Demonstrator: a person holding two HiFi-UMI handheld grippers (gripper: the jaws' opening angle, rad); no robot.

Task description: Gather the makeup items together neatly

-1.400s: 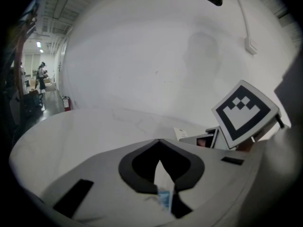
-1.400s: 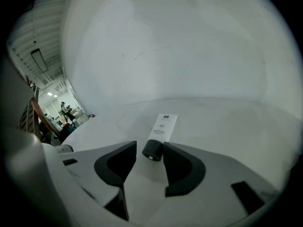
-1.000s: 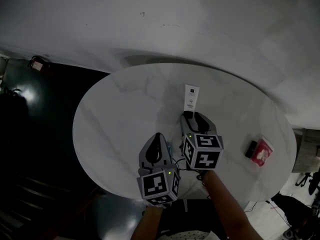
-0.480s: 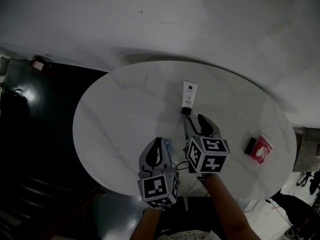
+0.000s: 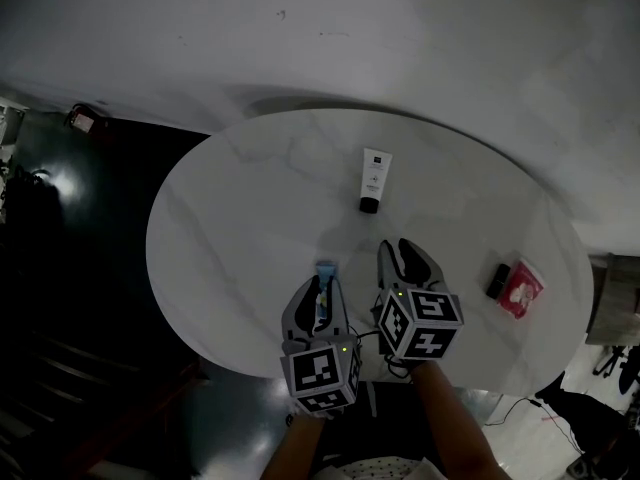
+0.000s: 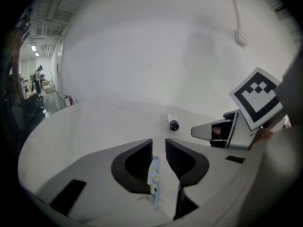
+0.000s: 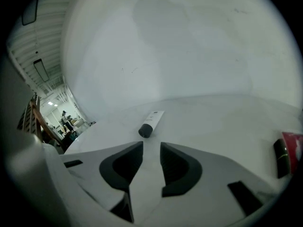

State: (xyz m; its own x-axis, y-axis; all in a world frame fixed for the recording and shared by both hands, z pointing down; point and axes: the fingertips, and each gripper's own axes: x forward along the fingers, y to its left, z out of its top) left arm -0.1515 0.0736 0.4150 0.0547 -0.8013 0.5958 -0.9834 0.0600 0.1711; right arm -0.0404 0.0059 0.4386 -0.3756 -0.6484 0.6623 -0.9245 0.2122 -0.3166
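On the round white marble table a white tube with a black cap lies flat, cap toward me. My right gripper stands a hand's width short of that tube. Its jaws have just been closing and have nothing between them; a gap remains. My left gripper is near the table's front edge. Its jaws have just been opening, and a thin pale-blue sachet sits between them, leaning on the left jaw without being pressed. The sachet pokes out past the tips.
A red packet with a small black item beside it lies at the table's right side, also seen in the right gripper view. Beyond the table's left rim the floor is dark. A white wall rises behind the table.
The right gripper has drawn back from the tube toward the near edge, leaving it lying on the table. The left gripper's jaws have parted, and the blue sachet now shows between them.
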